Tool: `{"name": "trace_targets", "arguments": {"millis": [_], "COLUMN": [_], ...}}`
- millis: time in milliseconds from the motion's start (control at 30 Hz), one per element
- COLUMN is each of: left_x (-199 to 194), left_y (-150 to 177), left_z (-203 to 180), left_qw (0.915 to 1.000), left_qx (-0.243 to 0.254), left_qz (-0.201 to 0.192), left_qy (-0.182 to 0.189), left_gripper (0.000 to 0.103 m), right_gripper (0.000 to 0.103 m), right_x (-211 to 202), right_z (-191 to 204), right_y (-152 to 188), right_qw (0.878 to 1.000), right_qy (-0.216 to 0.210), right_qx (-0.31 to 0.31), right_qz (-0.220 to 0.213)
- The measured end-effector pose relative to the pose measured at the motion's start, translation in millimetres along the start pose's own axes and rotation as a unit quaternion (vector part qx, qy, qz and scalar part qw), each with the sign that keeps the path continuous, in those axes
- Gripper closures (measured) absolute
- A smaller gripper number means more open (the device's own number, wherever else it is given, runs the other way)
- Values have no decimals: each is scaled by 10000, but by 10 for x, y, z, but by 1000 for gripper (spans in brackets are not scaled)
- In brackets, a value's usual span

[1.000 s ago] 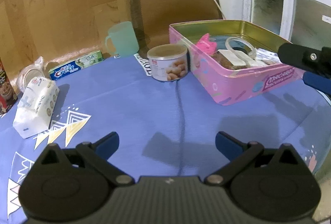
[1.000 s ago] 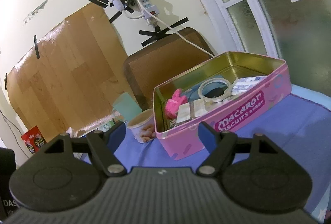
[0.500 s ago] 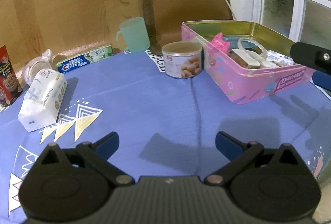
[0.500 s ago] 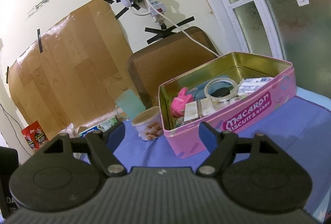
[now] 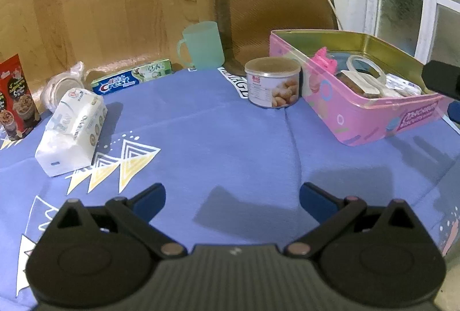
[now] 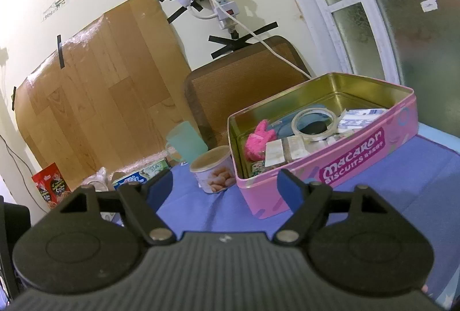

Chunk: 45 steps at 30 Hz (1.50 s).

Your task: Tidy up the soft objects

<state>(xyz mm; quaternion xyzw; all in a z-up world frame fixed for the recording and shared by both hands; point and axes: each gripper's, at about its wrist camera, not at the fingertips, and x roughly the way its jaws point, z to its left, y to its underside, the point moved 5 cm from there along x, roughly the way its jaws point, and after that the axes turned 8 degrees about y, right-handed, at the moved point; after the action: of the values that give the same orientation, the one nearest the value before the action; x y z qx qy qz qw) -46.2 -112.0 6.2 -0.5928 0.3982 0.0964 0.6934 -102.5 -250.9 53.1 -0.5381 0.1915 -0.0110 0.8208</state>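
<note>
Left gripper point(image 5: 232, 197) spread wide, empty, over blue tablecloth point(image 5: 218, 135). Right gripper point(image 6: 225, 186) equally wide, empty. Tissue pack point(image 5: 73, 128) lies at 10 o'clock in left view, well apart from pink Macaron tin point(image 5: 371, 121) at 2 o'clock. Tin holds pink fuzzy item point(image 6: 258, 140), tape roll point(image 6: 314, 124), packets. Nut can point(image 5: 272, 82) just beside tin; green mug point(image 5: 202, 45), Crest box point(image 5: 130, 76) behind.
</note>
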Motion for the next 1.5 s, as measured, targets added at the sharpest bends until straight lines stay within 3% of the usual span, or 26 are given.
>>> {"name": "trace_targets", "arguments": {"millis": [500, 1000, 1500], "left_x": [9, 70, 85], "left_y": [-9, -28, -87], "left_z": [29, -256, -554], "left_qw": [9999, 9990, 9972], "left_qx": [60, 434, 747], "left_qz": [-25, 70, -18], "left_qy": [-153, -86, 28], "left_gripper": [0, 0, 0], "right_gripper": [20, 20, 17], "right_x": [-5, -26, -129], "right_z": [-30, -223, -339], "right_y": [9, -16, -76], "right_qw": [10000, 9995, 9987], "right_qy": [-17, 57, 231], "right_qx": [52, 295, 100], "right_qz": [1, -21, -452]}}
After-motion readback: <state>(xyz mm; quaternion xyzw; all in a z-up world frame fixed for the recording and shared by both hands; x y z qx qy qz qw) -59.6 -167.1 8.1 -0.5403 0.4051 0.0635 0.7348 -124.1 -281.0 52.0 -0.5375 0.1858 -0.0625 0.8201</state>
